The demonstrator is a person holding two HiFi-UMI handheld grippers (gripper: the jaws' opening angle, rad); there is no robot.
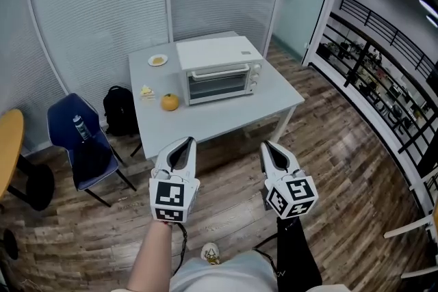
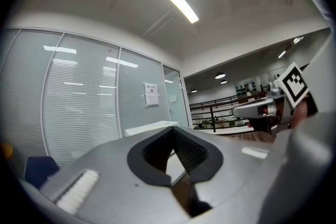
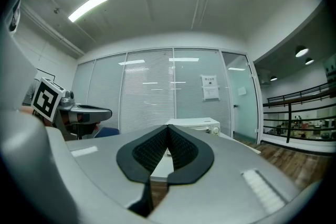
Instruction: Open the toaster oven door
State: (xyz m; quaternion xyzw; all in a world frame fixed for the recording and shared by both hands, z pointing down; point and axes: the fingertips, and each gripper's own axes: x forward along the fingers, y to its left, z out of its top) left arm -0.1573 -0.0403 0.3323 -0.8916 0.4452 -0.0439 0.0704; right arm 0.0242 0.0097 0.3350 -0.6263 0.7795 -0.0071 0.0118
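- I see a grey table [image 1: 226,121] on a wood floor [image 1: 328,167], with glass walls behind it.
- The white toaster oven [image 1: 220,72] sits on the table with its door [image 1: 217,85] closed. An orange [image 1: 170,102] sits just beside it.
- My left gripper [image 1: 183,144] and right gripper [image 1: 268,146] hang over the floor, apart from the table.
- Both have their jaws pressed together, with nothing in them.

Both grey-shelled: left gripper [image 1: 185,141], right gripper [image 1: 267,145] — black ribbed pads [image 3: 152,152], black-and-white marker cubes [image 1: 170,196]; pale shirt [image 1: 226,277].
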